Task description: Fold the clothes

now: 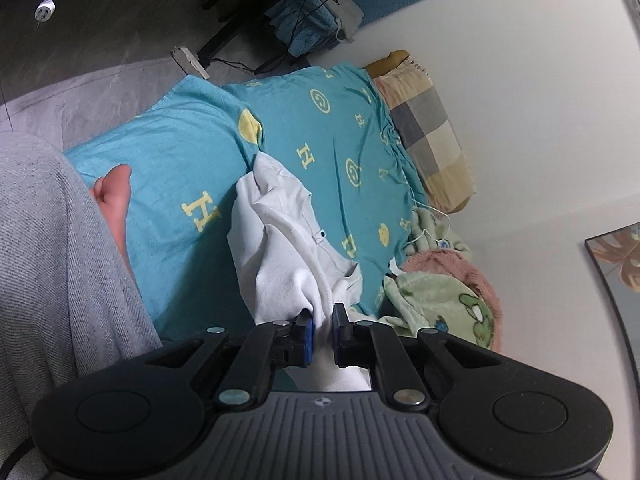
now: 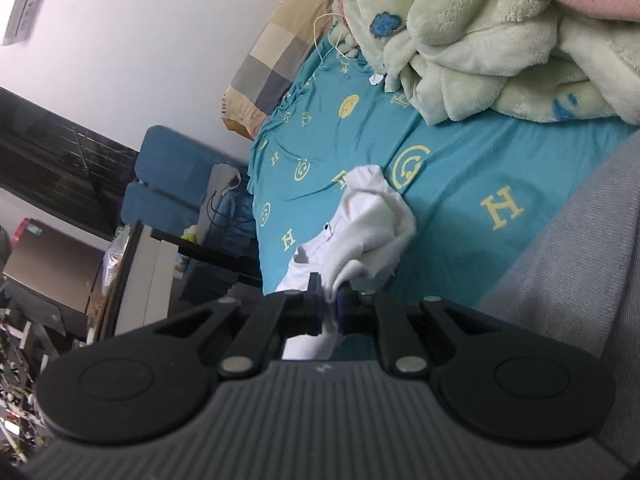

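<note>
A white garment (image 1: 276,248) lies bunched on the teal bed sheet (image 1: 332,136). It has a small dark button on a placket. My left gripper (image 1: 323,322) is shut on one end of the garment, and cloth runs back between the blue pads. In the right wrist view the same white garment (image 2: 368,220) hangs crumpled over the sheet (image 2: 460,200). My right gripper (image 2: 329,294) is shut on another part of it, with cloth pinched between the fingers.
A green and pink fleece blanket (image 1: 444,296) is heaped at the bed's far side, also in the right wrist view (image 2: 480,40). A checked pillow (image 1: 428,128) lies by the white wall. The person's grey trouser leg (image 1: 52,264) and a bare foot (image 1: 114,200) rest on the bed. A blue chair (image 2: 168,184) stands beside it.
</note>
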The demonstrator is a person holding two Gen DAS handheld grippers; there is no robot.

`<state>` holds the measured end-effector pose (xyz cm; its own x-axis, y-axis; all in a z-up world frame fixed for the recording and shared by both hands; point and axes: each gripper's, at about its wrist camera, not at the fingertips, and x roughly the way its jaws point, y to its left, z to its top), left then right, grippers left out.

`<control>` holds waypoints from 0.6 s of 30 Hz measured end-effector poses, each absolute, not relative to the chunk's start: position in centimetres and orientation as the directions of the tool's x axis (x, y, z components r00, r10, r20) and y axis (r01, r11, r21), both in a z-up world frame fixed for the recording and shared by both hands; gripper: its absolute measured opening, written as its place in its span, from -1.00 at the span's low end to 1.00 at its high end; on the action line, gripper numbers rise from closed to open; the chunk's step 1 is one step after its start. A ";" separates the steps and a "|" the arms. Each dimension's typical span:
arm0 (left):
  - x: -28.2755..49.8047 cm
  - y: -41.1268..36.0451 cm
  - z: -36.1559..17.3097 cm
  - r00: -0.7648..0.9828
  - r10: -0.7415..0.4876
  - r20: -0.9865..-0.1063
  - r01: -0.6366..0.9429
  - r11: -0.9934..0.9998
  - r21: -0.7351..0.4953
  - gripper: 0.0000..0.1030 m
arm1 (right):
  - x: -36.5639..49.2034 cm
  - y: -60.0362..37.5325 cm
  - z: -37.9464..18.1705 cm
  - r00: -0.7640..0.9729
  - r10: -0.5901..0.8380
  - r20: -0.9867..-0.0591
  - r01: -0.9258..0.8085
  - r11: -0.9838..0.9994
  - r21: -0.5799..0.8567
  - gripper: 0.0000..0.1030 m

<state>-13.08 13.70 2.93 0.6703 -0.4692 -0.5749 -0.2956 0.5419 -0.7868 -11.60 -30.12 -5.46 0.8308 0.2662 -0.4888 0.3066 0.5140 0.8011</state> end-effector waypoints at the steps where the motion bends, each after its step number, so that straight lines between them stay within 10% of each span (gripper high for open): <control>1: -12.7 13.9 3.1 0.671 -0.470 -0.574 -0.298 0.537 -0.789 -0.82 | -11.1 -30.1 -5.3 0.832 0.264 -0.489 0.307 0.515 0.801 -0.81; 18: 10.2 10.9 -1.9 0.628 -0.391 -0.673 -0.374 0.607 -0.701 -0.80 | 9.0 -31.3 -10.4 0.772 0.237 -0.590 0.416 0.514 0.750 -0.81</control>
<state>10.16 10.86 -1.87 0.6279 -0.3905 -0.6732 -0.3740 0.6071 -0.7011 9.04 -31.33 -10.45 0.7716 0.2370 -0.5903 0.4160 0.5141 0.7501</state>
